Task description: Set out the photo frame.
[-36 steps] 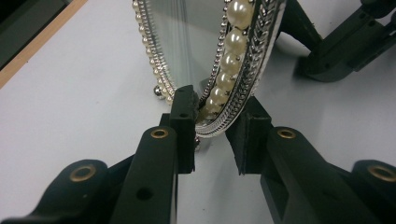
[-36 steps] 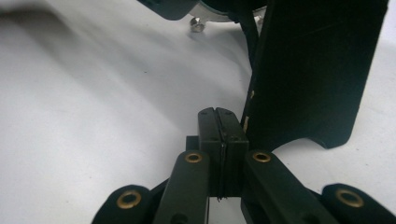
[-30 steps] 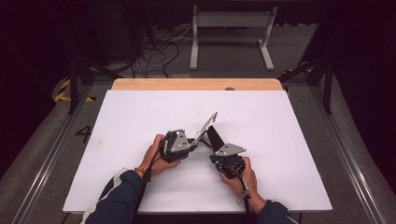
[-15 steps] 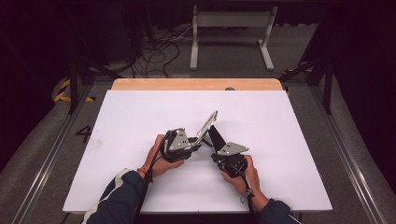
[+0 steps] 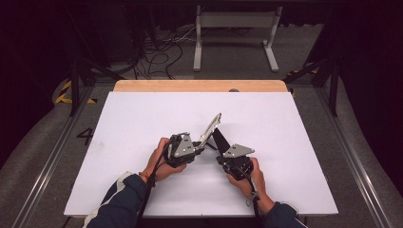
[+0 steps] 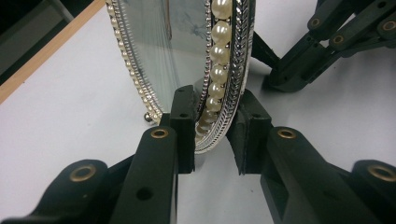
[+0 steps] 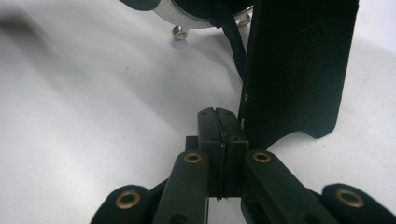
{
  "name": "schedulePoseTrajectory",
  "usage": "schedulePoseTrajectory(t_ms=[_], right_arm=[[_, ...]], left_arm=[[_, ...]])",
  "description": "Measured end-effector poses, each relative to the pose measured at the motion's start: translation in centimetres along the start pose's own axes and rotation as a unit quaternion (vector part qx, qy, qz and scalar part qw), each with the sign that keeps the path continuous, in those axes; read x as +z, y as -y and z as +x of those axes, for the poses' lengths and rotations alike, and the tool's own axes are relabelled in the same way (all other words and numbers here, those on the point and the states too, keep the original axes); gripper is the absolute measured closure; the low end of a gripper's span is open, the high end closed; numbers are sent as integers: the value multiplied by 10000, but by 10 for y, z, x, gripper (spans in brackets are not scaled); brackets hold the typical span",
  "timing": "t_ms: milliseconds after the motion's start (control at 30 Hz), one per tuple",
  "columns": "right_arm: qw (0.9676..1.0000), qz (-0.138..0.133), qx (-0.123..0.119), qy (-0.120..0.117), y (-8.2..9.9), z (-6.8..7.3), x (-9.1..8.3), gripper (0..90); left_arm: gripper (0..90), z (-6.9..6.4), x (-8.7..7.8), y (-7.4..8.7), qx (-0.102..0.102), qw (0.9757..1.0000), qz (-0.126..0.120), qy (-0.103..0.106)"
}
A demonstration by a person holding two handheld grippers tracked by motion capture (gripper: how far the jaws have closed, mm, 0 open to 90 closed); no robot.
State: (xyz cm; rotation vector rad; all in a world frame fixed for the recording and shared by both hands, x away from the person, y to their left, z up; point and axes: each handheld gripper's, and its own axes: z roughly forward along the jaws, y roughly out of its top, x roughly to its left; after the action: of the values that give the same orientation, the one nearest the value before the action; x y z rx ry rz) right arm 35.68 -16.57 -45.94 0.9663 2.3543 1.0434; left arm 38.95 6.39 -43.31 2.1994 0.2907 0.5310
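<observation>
Left claw closing on frame — stand beside

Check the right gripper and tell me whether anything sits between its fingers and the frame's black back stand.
Nothing visible does. In the right gripper view the right gripper has its fingers pressed together with nothing between them, and the black back stand rises right beside them. The left gripper holds the pearl-edged frame by its rim.

I see the picture frame, silver-rimmed with a row of pearls, standing tilted near the table's middle, its black back stand splayed out behind.
</observation>
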Motion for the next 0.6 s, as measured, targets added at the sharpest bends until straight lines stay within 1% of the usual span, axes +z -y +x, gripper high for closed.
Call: schedulePoseTrajectory(t_ms=[33,133,167,200,233,333,367,400,467,600], right_arm=[[10000,7,1,-12,0,-1,0,900],[10000,0,3,3,0,-1,-1,900],[10000,-7,10,4,0,-2,-1,900],[10000,-2,7,2,1,-2,-2,900],[10000,2,10,-12,1,-3,-2,900],[10000,23,-17,-42,0,-4,-3,900],[10000,36,-43,-45,0,-5,-3,900],[10000,44,-57,-57,0,-5,-3,900],[9998,3,-95,-152,1,-9,-3,900],[9997,17,-158,-203,1,-13,-3,900]], left_arm=[[739,-1,-1,-1,2,10000,38,-44],[745,-4,-3,-4,-21,10000,90,-19],[747,-5,-4,-4,-39,9999,100,-47],[747,-6,-4,-5,-18,9999,108,-12],[745,-7,-4,-5,-47,9999,102,-22],[742,-10,-4,-6,-9,9999,127,-19],[740,-11,-4,-7,20,9999,117,-8],[739,-11,-4,-7,-6,9999,120,-9],[740,-12,-4,-7,10,9999,114,-16],[732,-12,-3,-7,-79,9999,64,42]])
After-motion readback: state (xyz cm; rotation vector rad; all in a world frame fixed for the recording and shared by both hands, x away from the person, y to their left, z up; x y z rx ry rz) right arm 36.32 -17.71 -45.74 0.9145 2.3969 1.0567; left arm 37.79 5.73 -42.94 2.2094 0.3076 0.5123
